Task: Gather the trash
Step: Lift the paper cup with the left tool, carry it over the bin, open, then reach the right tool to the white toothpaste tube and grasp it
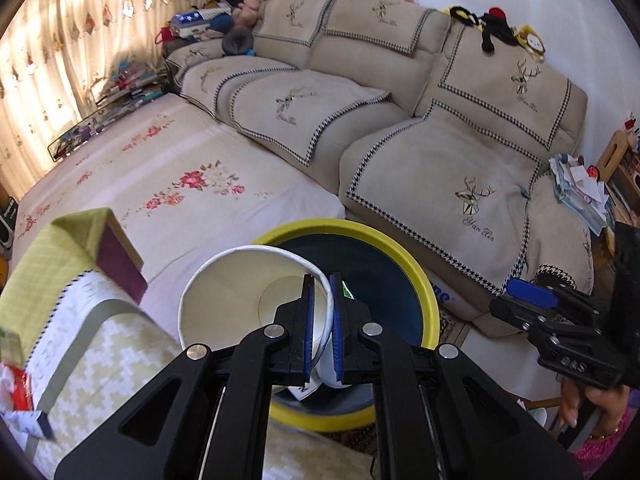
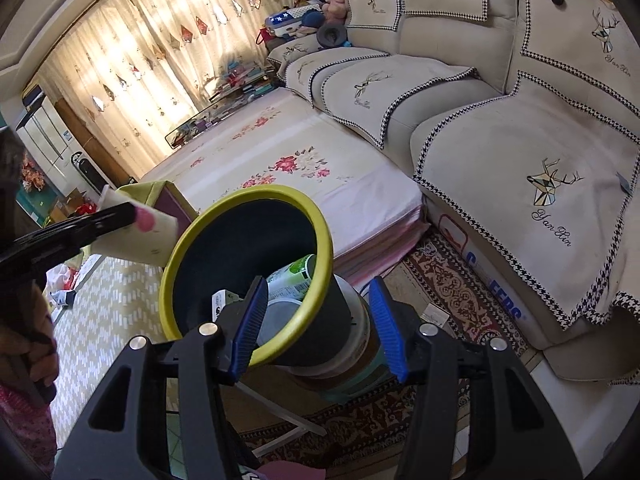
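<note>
While clamped in left hand-held gripper point(image 1: 322, 320), paper cup point(image 1: 240, 296) overhangs bin point(image 1: 420, 276).

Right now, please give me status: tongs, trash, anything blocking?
Left tongs shut on paper cup, over yellow-rimmed bin. Right tongs open, straddling bin rim. Bin already holds trash; nothing blocking the drop.

- We see a beige sofa point(image 1: 400, 120) with deer-embroidered covers.
- Sunlit patterned curtains point(image 2: 132, 52) glow beyond.
- A floral mattress point(image 1: 160, 184) lies beside a patterned rug point(image 2: 452, 292).
</note>
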